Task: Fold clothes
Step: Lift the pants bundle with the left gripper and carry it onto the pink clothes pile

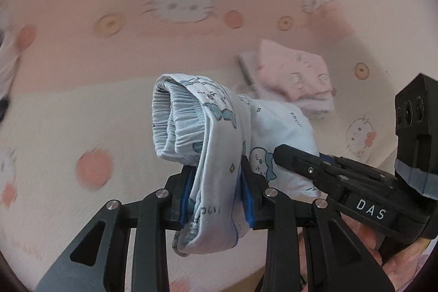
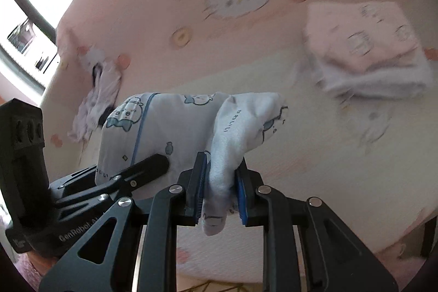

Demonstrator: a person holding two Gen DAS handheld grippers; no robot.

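Note:
A folded pale blue garment with cartoon prints and an elastic waistband hangs lifted above the bed. My left gripper is shut on its waistband end, blue pads pressing the cloth. My right gripper is shut on the other end of the same garment, a bunched white corner between its pads. The right gripper shows at the lower right of the left wrist view. In the right wrist view the left gripper appears at the lower left, against the cloth.
A stack of folded pink and white clothes lies on the bed sheet, pink and cream with cat faces. A crumpled pale garment lies at the bed's far left. A window is beyond it.

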